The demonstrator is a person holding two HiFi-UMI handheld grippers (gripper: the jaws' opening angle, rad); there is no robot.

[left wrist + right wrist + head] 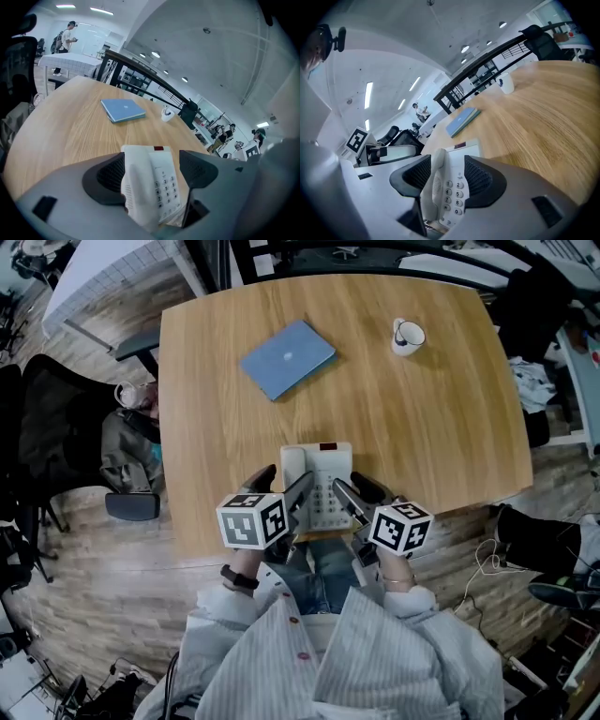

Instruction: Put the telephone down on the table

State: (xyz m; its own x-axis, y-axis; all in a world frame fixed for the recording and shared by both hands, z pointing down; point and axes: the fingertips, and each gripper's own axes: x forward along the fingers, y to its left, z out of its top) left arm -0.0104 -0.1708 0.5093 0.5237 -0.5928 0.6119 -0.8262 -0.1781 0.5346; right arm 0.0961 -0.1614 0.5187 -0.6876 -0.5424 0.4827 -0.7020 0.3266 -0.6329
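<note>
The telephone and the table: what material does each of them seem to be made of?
The telephone looks like off-white moulded plastic with a matt finish. The signs are its smooth casing, rounded edges and a fine slotted grille. The table shows light wood grain under a soft sheen. It cannot be told whether it is solid wood, veneer or laminate.

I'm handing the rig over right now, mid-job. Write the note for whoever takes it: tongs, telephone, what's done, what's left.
Left tongs: closed on the telephone, which sits between the pads.
Right tongs: also closed on the telephone, with the handset against one pad.
Telephone: at the near edge of the table. I cannot tell whether it rests on the wood.
Also on the table: a blue notebook and a white mug, both on the far side, well apart from it.
Done: telephone is gripped and at the table.
Left: probably set it flat, then open both tongs.
</note>
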